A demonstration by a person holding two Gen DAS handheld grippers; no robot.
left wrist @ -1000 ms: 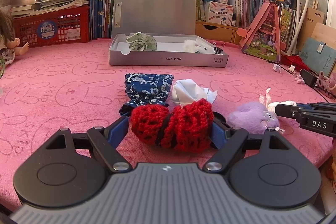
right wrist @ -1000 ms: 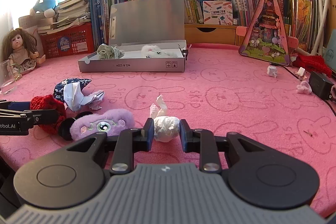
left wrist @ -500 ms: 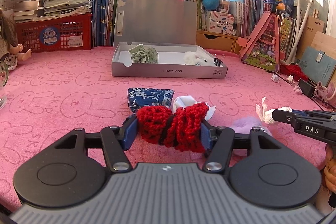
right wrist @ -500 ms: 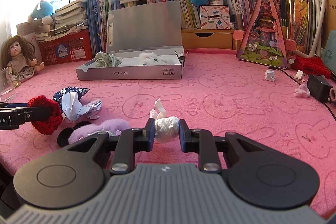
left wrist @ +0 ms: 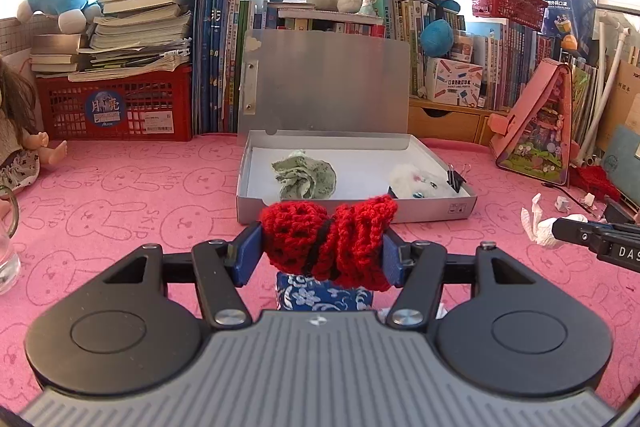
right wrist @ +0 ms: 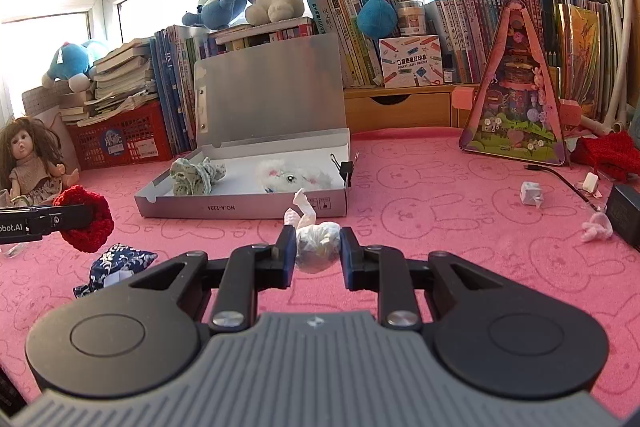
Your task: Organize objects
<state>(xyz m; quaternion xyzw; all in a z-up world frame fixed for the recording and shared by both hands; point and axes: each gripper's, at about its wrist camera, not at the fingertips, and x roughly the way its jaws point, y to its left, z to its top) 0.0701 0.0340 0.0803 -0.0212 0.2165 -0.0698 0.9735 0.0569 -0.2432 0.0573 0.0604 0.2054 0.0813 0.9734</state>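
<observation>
My left gripper (left wrist: 320,251) is shut on a red crochet scrunchie (left wrist: 328,239) and holds it above the pink mat, in front of the open grey box (left wrist: 356,211). The scrunchie also shows in the right wrist view (right wrist: 86,219). My right gripper (right wrist: 318,253) is shut on a small white plastic-wrapped bundle (right wrist: 316,249), lifted off the mat; it also shows in the left wrist view (left wrist: 540,227). The box (right wrist: 240,211) holds a green floral scrunchie (right wrist: 194,177), a white fluffy toy (right wrist: 292,179) and a black binder clip (right wrist: 345,169). A blue floral cloth (left wrist: 320,297) lies below the left gripper.
Books, a red crate (left wrist: 116,109), plush toys and a pink triangular toy house (right wrist: 516,107) line the back. A doll (right wrist: 32,163) sits at the left, with a glass (left wrist: 6,247) near it. Small white bits and a black adapter (right wrist: 626,209) lie at the right.
Both grippers have risen and moved forward toward the grey box with their loads. The blue cloth, white paper and purple plush now lie below and behind them.
</observation>
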